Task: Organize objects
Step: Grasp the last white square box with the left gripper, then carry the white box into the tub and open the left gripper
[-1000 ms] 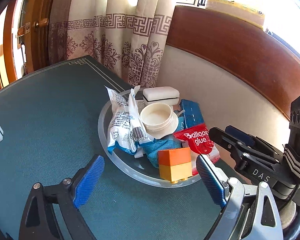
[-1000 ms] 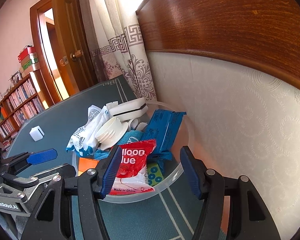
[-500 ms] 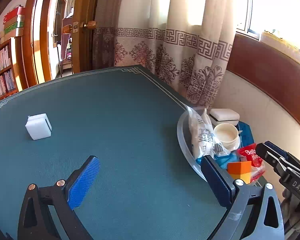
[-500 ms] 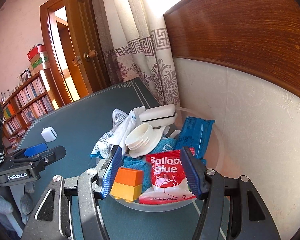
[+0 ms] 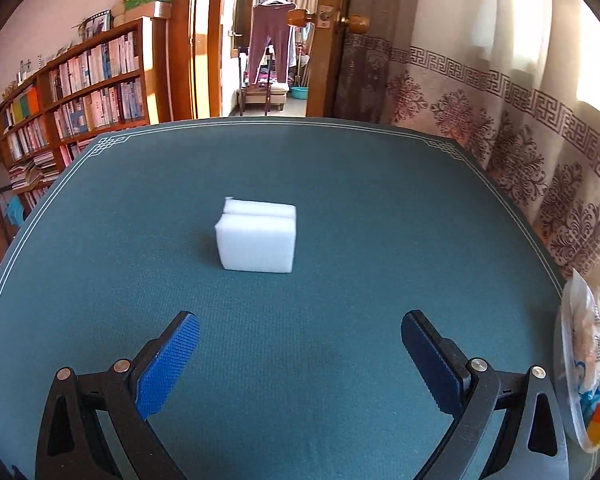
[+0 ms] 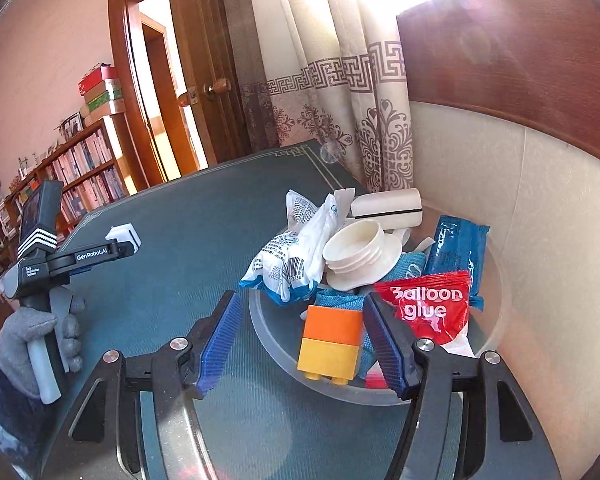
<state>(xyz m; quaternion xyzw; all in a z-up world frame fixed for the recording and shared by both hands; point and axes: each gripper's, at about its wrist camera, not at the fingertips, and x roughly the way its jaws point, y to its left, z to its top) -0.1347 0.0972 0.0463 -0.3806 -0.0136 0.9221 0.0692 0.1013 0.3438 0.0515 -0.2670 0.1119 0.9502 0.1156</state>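
The white foam block [image 5: 259, 239] is taken as the landmark; it is stood alone on the green table mat [image 5: 340, 380], well apart from the clear bowl [image 6: 276, 346].

The left gripper [image 5: 300, 344] is held spread to its widest, its jaws having just been opening, and nothing is found between the blue pads [image 5: 168, 364]. It is pointed downward at the mat, with the foam block centred ahead of the gap and not touched. In the right wrist view the left gripper [image 6: 126, 245] is seen gripped by a grey-gloved hand [image 6: 40, 344], its tip lined up with the foam block [image 6: 122, 234].

The right gripper [image 6: 302, 344] is held part-open, its jaws having just been opening slightly, and no object is clamped. It is positioned at the near rim of the bowl, far from the foam block. An orange-and-yellow toy brick [image 6: 330, 342] is seen between the fingers, resting in the bowl; contact with the pads cannot be confirmed.

The bowl is also loaded with a red "Balloon glue" packet [image 6: 428, 306], a white threaded cap [image 6: 360, 252], a white-and-blue printed bag [image 6: 292, 256], a blue packet [image 6: 456, 244], a white case [image 6: 386, 208] and a teal cloth [image 6: 338, 300]. In the left wrist view only the edge of the bowl [image 5: 560, 364] is visible, to the right of the foam block.
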